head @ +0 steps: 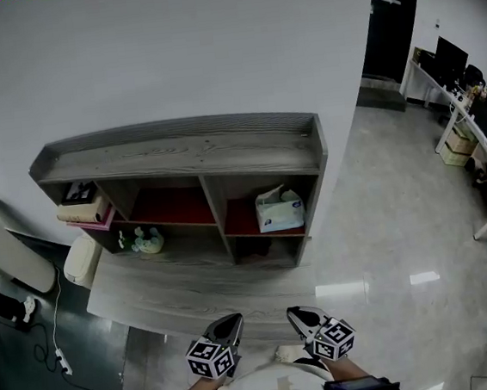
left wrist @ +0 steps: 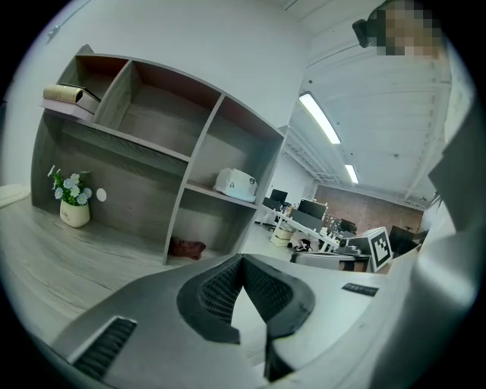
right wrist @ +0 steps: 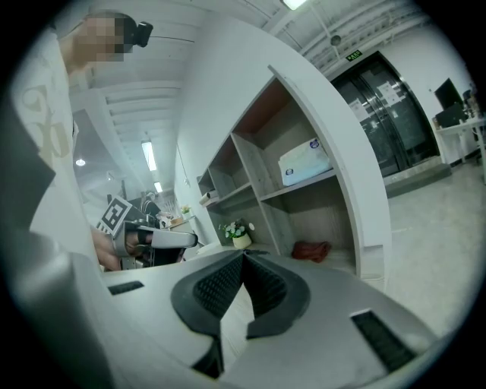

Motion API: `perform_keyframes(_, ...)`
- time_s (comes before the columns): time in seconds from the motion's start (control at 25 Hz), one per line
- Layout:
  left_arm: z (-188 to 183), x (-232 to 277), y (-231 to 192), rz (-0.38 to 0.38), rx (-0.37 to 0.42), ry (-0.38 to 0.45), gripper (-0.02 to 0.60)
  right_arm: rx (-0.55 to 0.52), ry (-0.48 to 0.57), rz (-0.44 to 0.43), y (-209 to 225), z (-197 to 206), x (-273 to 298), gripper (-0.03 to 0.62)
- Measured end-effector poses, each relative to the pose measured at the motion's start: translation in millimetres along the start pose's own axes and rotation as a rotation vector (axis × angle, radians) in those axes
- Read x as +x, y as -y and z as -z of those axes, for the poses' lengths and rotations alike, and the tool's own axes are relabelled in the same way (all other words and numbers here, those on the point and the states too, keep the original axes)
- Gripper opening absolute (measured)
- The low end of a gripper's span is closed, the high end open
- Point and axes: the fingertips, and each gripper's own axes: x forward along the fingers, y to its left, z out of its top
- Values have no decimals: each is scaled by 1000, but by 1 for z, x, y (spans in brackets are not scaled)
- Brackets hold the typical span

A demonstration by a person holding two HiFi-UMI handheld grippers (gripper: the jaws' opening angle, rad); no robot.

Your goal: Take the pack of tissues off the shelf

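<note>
Left tool (head: 229, 322) and right tool (head: 298, 314) point forward, closed.

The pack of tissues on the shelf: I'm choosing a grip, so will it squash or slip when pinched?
The pack of tissues looks soft-wrapped with a crumpled top, so it would probably dent and feel light. Its smooth wrapper might slip in a shallow pinch. It sits wide and low on the shelf, so tipping seems unlikely.

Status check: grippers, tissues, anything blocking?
Left gripper and right gripper both shut, empty, low by the body. Pack of tissues on the shelf, upper right compartment, untouched. Nothing in front of it.
</note>
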Motion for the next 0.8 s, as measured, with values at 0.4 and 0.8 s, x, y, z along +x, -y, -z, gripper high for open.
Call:
perform_keyframes(0.4,-21,42,-1,-10,21,7,14,-4,14,-16,39,-12,9,5)
perform_keyframes(0.8,-51,75,16,12,46,42,14,-15,10,-55,62,-29,20,4)
